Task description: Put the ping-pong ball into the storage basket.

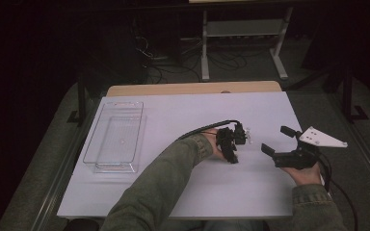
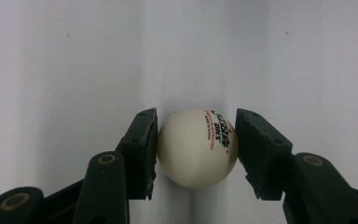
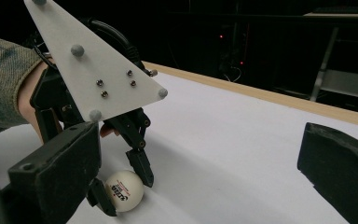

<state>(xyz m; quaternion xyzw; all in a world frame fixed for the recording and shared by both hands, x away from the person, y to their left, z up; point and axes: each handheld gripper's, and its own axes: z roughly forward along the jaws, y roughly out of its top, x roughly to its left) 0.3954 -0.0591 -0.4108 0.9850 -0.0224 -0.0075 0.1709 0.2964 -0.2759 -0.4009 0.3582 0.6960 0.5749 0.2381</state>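
A white table-tennis ball with red and black print sits on the white table, with my left gripper shut on it, one pad against each side. In the right gripper view the same ball lies on the table under the left gripper, which points down at it, its grey three-cornered plate on top. In the high view the left gripper is at the table's middle. My right gripper stands open just to its right, nothing between its jaws, which face the left gripper.
A clear plastic tray lies at the left of the white table with nothing in it. A wooden edge runs along the table's far side. Beyond it stands a metal frame amid cables on the dark floor.
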